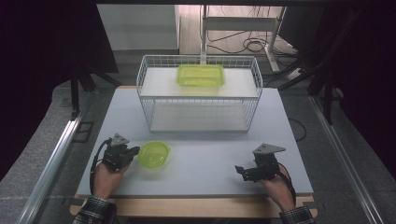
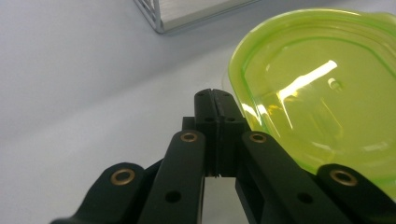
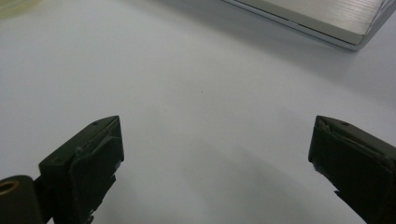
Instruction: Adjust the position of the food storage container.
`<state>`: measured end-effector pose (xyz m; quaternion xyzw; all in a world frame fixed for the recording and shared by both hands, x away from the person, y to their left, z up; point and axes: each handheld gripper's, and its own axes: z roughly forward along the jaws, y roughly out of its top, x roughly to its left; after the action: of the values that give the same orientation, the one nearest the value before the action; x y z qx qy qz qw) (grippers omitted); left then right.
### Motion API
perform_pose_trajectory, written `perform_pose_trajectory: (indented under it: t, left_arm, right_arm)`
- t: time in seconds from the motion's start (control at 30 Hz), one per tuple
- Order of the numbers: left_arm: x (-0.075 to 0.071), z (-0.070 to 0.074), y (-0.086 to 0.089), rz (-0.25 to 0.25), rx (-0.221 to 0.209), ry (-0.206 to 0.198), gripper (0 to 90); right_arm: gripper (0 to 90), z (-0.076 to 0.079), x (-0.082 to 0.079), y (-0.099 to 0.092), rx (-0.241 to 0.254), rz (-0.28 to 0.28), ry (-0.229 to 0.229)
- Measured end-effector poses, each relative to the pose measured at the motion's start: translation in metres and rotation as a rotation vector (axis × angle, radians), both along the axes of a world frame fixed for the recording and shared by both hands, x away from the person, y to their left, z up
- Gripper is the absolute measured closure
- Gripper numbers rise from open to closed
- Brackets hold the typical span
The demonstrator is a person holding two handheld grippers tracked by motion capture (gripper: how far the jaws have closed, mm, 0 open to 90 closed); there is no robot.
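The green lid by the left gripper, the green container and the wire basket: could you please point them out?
green lid [image 1: 154, 154], high view, its centre panel.
green container [image 1: 201, 75], high view, its middle.
wire basket [image 1: 198, 96], high view, front top rim.

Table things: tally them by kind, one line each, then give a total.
Green lid, on the table by the left gripper: 1
Green container, on the rack's top shelf: 1
White wire rack: 1
Grippers, left and right: 2
Total: 5
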<state>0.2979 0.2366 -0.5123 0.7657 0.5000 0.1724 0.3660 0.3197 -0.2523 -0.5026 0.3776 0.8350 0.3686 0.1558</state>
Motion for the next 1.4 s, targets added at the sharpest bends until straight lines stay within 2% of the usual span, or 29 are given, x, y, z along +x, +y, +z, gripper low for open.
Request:
perform_pose_trajectory:
  t: [0.07,0.13,0.27,0.37,0.43,0.47,0.5,0.53,0.57,0.6,0.77,0.9,1.0,1.03,1.17,1.3,1.4]
  left_arm:
    - [-0.001,0.0,0.0,-0.004,-0.008,-0.001,90.0]
    - [-0.002,0.002,-0.003,-0.023,0.005,-0.018,90.0]
    - [-0.002,0.003,-0.003,-0.022,0.007,-0.037,90.0]
    - [-0.003,0.003,0.0,0.006,-0.005,-0.036,90.0]
    - [-0.002,0.0,0.003,0.007,-0.002,-0.009,90.0]
    - [0.0,-0.006,0.001,-0.022,0.006,0.032,90.0]
    - [0.0,-0.006,0.001,-0.022,0.006,0.032,90.0]
    - [0.0,-0.011,-0.005,-0.065,0.032,0.06,90.0]
    - [0.0,-0.011,-0.005,-0.065,0.032,0.06,90.0]
    - [0.0,-0.012,-0.011,-0.101,0.039,0.073,90.0]
    - [0.0,-0.013,-0.02,-0.135,0.024,0.083,90.0]
    - [0.001,-0.014,-0.037,-0.186,0.018,0.088,90.0]
    - [0.002,-0.014,-0.044,-0.202,0.007,0.084,90.0]
    - [0.002,-0.013,-0.05,-0.23,0.004,0.083,90.0]
    - [0.001,-0.012,-0.062,-0.259,-0.005,0.084,90.0]
    - [0.0,-0.012,-0.081,-0.311,-0.007,0.087,90.0]
    - [0.0,-0.012,-0.088,-0.326,-0.014,0.085,90.0]
  right_arm:
    - [3.6,0.0,0.0,0.0,-0.001,0.001,-0.001]
    - [3.6,-0.001,0.0,0.001,-0.004,0.004,0.001]
    - [3.6,-0.001,0.0,0.001,-0.01,0.008,0.003]
    - [3.7,-0.002,0.0,0.001,-0.007,0.006,0.005]
    - [3.7,-0.002,0.0,0.001,-0.007,0.006,0.004]
    - [3.7,-0.002,0.0,0.001,-0.006,0.005,0.005]
    - [3.7,-0.002,0.0,0.001,-0.006,0.005,0.005]
    - [3.7,-0.002,0.0,0.001,-0.007,0.006,0.006]
    - [3.7,-0.002,0.0,0.001,-0.007,0.006,0.006]
    - [3.7,-0.002,0.0,0.001,-0.01,0.008,0.006]
    - [3.7,-0.003,0.0,0.002,-0.012,0.008,0.007]
    - [3.7,-0.004,0.0,0.004,-0.019,0.013,0.009]
    - [3.7,-0.004,0.0,0.004,-0.02,0.016,0.009]
    - [3.7,-0.004,0.0,0.004,-0.022,0.016,0.011]
    - [3.7,-0.004,0.0,0.005,-0.024,0.018,0.013]
    - [3.8,-0.005,0.0,0.005,-0.017,0.019,0.016]
    - [4.2,-0.005,0.0,0.006,-0.013,0.021,0.019]
